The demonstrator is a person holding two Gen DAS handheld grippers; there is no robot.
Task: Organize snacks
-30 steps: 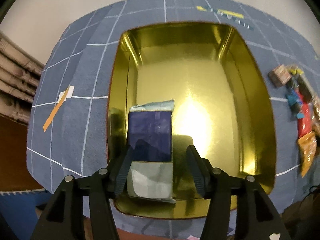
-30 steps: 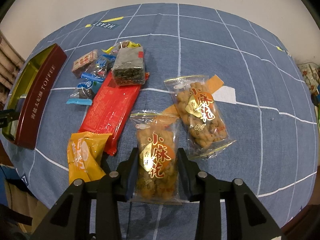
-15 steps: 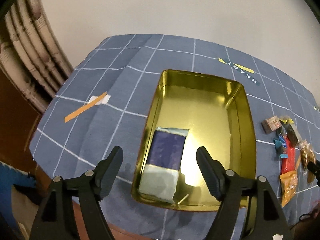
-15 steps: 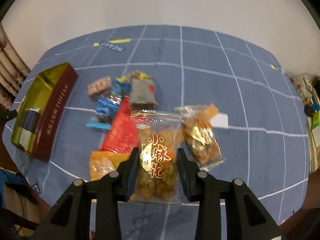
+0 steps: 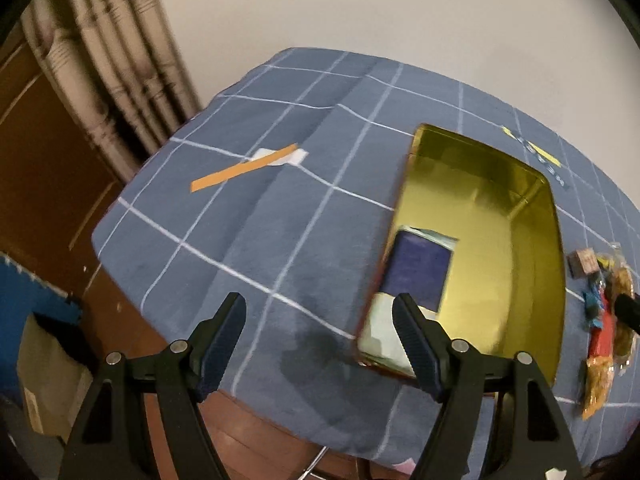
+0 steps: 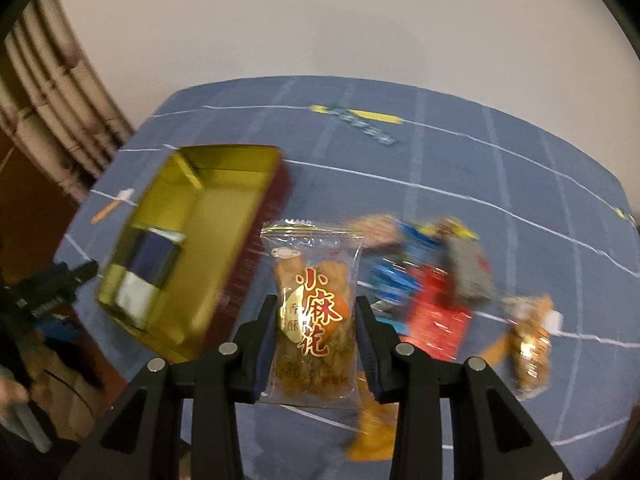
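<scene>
The right gripper (image 6: 316, 328) is clamping a clear bag of fried dough twists (image 6: 314, 316) between its narrowed jaws, holding it upright in the air above the blue checked tablecloth (image 6: 460, 168). To the left of the bag, the open gold tin (image 6: 224, 216) is sitting on the cloth with a dark blue packet (image 6: 154, 260) lying in its near end. The left gripper (image 5: 320, 332) is hanging with its jaws spread wide and nothing between them, over the near edge of the table just left of the tin. The remaining snacks (image 6: 436, 292) are lying in a blurred heap to the right of the held bag, with a second bag of twists (image 6: 528, 340) at the far right of it.
</scene>
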